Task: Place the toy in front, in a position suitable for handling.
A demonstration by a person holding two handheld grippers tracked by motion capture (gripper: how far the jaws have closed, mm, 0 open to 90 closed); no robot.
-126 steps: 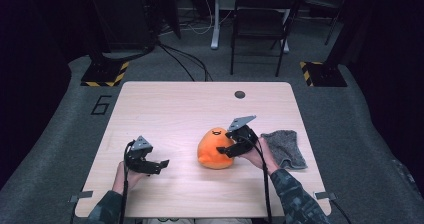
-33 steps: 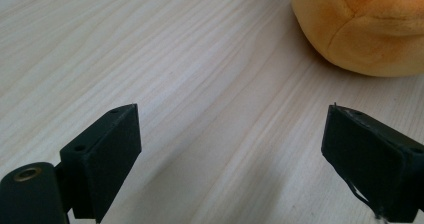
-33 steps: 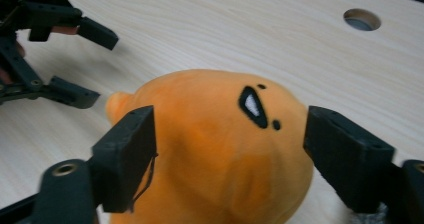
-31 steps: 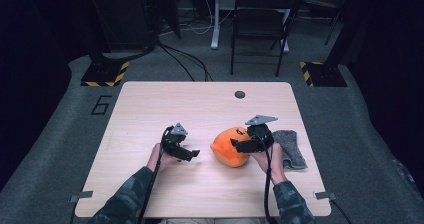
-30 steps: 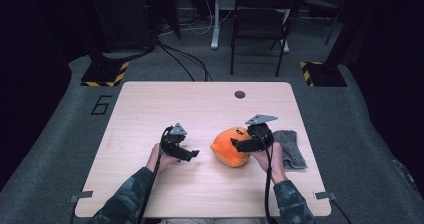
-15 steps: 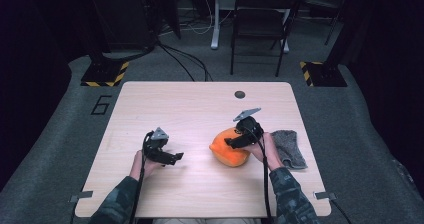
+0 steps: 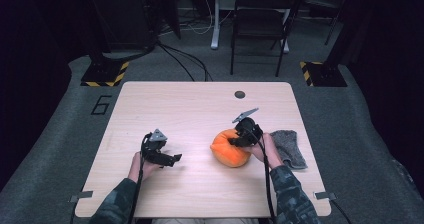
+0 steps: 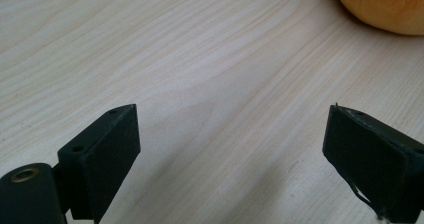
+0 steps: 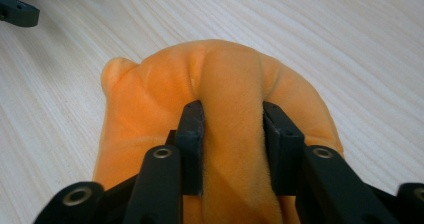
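An orange plush toy (image 7: 227,148) lies on the pale wooden table (image 7: 200,109), right of centre. My right gripper (image 7: 236,140) is on its right side, and its jaws have just been closing. In the right gripper view the two black pads (image 9: 192,134) pinch a fold of the orange plush toy (image 9: 220,89) between them. My left gripper (image 7: 172,159) rests low over the table left of the toy, open with nothing between its jaws. In the left gripper view the left gripper (image 8: 232,154) points at bare wood, with the toy's edge (image 8: 385,6) at the top right.
A grey cloth (image 7: 289,146) lies just right of my right hand. A small dark round insert (image 7: 240,94) sits near the table's far edge. A black folding chair (image 7: 262,24) and cables stand on the floor beyond the table.
The left gripper pulled back to the left, away from the toy. The right gripper came down onto the toy and closed on a fold of it.
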